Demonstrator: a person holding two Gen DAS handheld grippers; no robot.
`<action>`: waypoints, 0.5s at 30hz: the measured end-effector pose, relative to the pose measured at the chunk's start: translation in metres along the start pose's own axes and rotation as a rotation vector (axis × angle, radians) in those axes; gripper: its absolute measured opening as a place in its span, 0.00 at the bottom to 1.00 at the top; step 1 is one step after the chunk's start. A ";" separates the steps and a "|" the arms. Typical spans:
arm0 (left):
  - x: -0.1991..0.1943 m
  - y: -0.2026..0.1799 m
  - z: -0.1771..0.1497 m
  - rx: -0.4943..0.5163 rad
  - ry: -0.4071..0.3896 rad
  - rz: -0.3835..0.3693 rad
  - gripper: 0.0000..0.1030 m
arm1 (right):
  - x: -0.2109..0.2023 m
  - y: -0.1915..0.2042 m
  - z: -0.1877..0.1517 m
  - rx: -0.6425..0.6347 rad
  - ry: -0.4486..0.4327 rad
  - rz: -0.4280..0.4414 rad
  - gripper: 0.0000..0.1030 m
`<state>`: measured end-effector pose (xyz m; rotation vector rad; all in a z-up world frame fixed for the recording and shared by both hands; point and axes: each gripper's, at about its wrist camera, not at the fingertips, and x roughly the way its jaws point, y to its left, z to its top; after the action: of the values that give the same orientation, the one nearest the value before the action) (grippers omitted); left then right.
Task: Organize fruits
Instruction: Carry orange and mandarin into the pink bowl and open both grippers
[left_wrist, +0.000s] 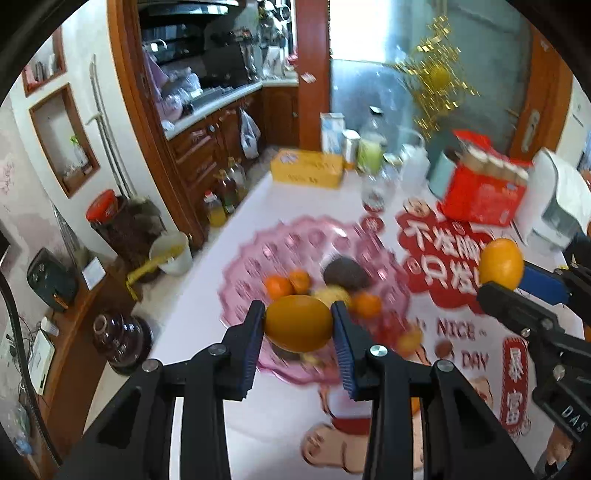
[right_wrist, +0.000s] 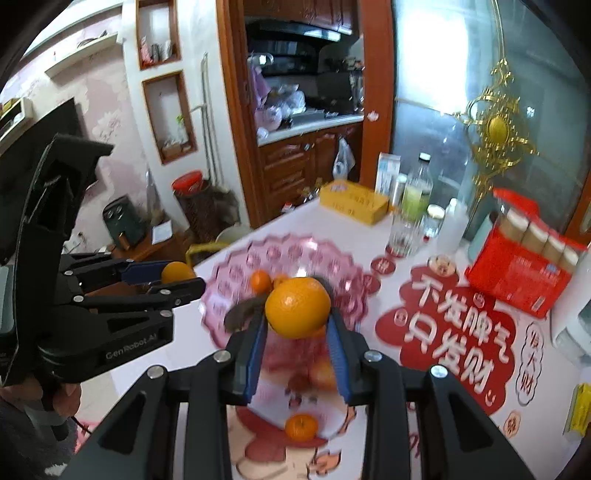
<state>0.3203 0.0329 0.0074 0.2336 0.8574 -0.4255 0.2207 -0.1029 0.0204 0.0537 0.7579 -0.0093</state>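
My left gripper (left_wrist: 298, 320) is shut on a large orange (left_wrist: 299, 323), held above the near rim of a pink scalloped glass bowl (left_wrist: 258, 254). Inside the bowl lie small tangerines (left_wrist: 279, 286), a dark avocado (left_wrist: 345, 273) and a yellowish fruit (left_wrist: 330, 295). My right gripper (right_wrist: 297, 321) is shut on a second large orange (right_wrist: 297, 308), also above the pink bowl (right_wrist: 229, 273). Each gripper shows in the other's view: the right gripper (left_wrist: 506, 275) with its orange (left_wrist: 501, 263) at the right, the left gripper (right_wrist: 177, 278) with its orange (right_wrist: 176, 272) at the left. A loose tangerine (right_wrist: 301, 427) lies on the table near me.
At the table's far side stand a yellow box (left_wrist: 306, 168), bottles and a glass (left_wrist: 375, 192), a red carton of jars (left_wrist: 484, 192) and a white appliance (left_wrist: 561, 199). The tablecloth (left_wrist: 443, 258) bears red printed patches. Left of the table edge are jars, oil bottles and a bucket (left_wrist: 171, 253) on the floor.
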 end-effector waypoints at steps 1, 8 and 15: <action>0.000 0.006 0.004 -0.002 -0.010 0.005 0.34 | 0.003 0.001 0.007 0.007 -0.007 -0.008 0.32; 0.037 0.044 0.031 -0.032 -0.001 0.029 0.34 | 0.047 0.002 0.043 0.071 0.023 -0.024 0.32; 0.108 0.052 0.026 -0.036 0.103 0.016 0.34 | 0.116 0.005 0.045 0.099 0.141 -0.020 0.32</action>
<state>0.4240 0.0408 -0.0571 0.2307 0.9627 -0.3857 0.3359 -0.0991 -0.0261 0.1425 0.8987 -0.0632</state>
